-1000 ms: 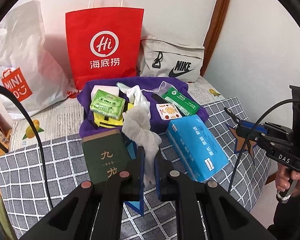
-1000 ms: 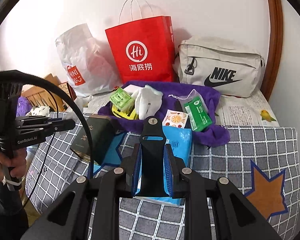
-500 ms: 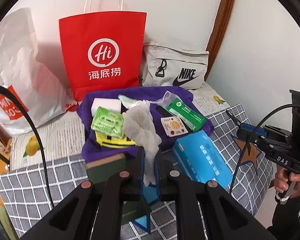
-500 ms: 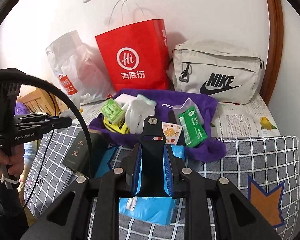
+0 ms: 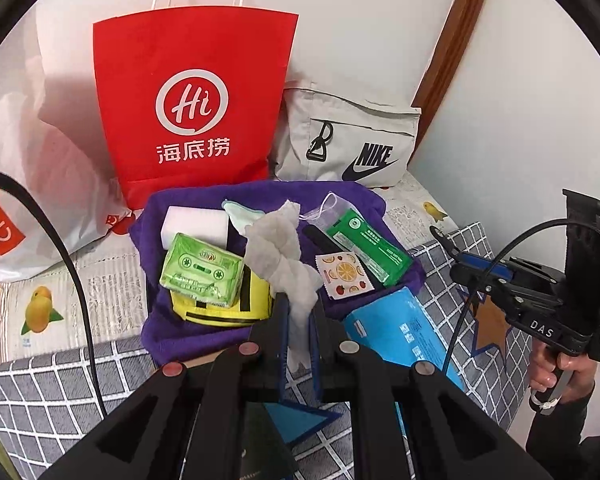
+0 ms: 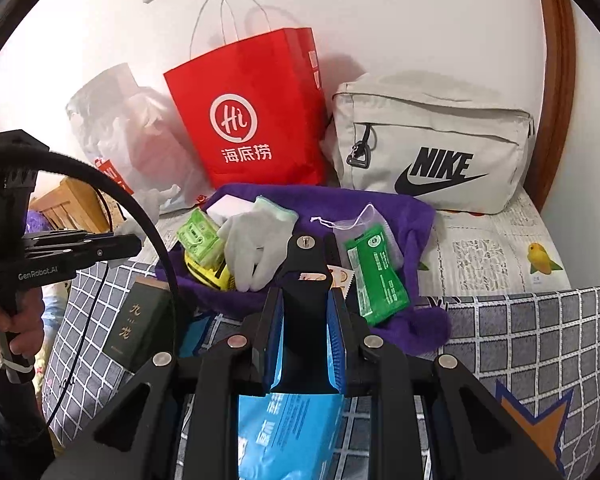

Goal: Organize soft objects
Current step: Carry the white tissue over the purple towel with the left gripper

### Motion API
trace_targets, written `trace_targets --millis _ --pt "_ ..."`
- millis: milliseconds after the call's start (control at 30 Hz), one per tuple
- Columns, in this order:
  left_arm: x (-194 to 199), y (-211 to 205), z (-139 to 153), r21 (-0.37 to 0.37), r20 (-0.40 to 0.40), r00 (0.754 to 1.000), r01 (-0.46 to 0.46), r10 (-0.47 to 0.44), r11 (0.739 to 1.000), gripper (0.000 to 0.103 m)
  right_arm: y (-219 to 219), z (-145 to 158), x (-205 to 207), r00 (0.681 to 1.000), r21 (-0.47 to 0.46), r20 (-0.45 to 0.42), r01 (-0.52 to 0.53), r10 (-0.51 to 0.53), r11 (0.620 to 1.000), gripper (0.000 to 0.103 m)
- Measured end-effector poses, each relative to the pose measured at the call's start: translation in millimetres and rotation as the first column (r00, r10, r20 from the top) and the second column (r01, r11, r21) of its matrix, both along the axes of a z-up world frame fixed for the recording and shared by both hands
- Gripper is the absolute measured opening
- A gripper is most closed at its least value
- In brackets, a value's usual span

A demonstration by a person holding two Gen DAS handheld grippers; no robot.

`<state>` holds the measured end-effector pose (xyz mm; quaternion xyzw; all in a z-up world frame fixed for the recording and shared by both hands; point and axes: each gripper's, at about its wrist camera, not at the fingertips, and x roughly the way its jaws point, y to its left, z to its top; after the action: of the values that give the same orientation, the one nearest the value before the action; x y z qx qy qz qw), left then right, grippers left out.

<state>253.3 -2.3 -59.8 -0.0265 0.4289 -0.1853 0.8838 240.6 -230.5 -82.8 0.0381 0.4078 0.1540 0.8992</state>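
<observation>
My left gripper (image 5: pixel 298 320) is shut on a twisted grey-white knit glove (image 5: pixel 284 256), which hangs over the purple towel (image 5: pixel 180 332). On the towel lie a white sponge block (image 5: pixel 196 222), a green tissue pack (image 5: pixel 202 274), a yellow pouch (image 5: pixel 220 312), a green wipes pack (image 5: pixel 364 248) and a fruit-print sachet (image 5: pixel 344 276). My right gripper (image 6: pixel 305 298) is shut on a black strap (image 6: pixel 304 276) above the towel's (image 6: pixel 404 216) front edge. A second white glove (image 6: pixel 256 248) lies on the towel. A blue tissue pack (image 6: pixel 288 428) sits under the right gripper.
A red paper bag (image 5: pixel 188 104), a grey Nike bag (image 5: pixel 348 144) and a white plastic bag (image 5: pixel 20 200) stand against the wall behind the towel. A dark green book (image 6: pixel 140 328) lies on the grey checked bedspread (image 6: pixel 520 340). A hand (image 5: pixel 556 372) holds the right gripper (image 5: pixel 476 276).
Both grippers have moved forward toward the towel and the bags, which now look larger. The left still holds the glove and the right the strap.
</observation>
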Motion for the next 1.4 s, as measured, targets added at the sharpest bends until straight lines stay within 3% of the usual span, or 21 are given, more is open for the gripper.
trace_targets --millis 533,900,1067,1167,1400 --pt "33 -5 -6 0.027 -0.013 1.0 0.021 -0.02 0.999 0.01 -2 -55 85 0.99 -0.057 -0.138 -0.004 -0.004 0.998 0.022" --pt "51 -5 -12 0.022 -0.028 0.999 0.016 -0.016 1.0 0.01 -6 -96 113 0.969 -0.08 -0.247 -0.014 -0.006 0.997 0.024" --pt "57 -13 -16 0.035 -0.037 0.999 0.033 -0.031 0.999 0.01 -8 -94 109 0.973 -0.05 -0.232 -0.014 0.002 0.999 0.025" --pt "61 -22 -21 0.027 -0.055 0.997 0.051 -0.049 0.998 0.01 -7 -89 105 0.978 -0.055 -0.21 -0.024 0.012 0.998 0.044" --pt "68 -43 -25 0.017 -0.075 0.993 0.088 -0.087 0.996 0.01 -12 -71 90 0.986 -0.051 -0.169 -0.015 0.006 0.999 0.044"
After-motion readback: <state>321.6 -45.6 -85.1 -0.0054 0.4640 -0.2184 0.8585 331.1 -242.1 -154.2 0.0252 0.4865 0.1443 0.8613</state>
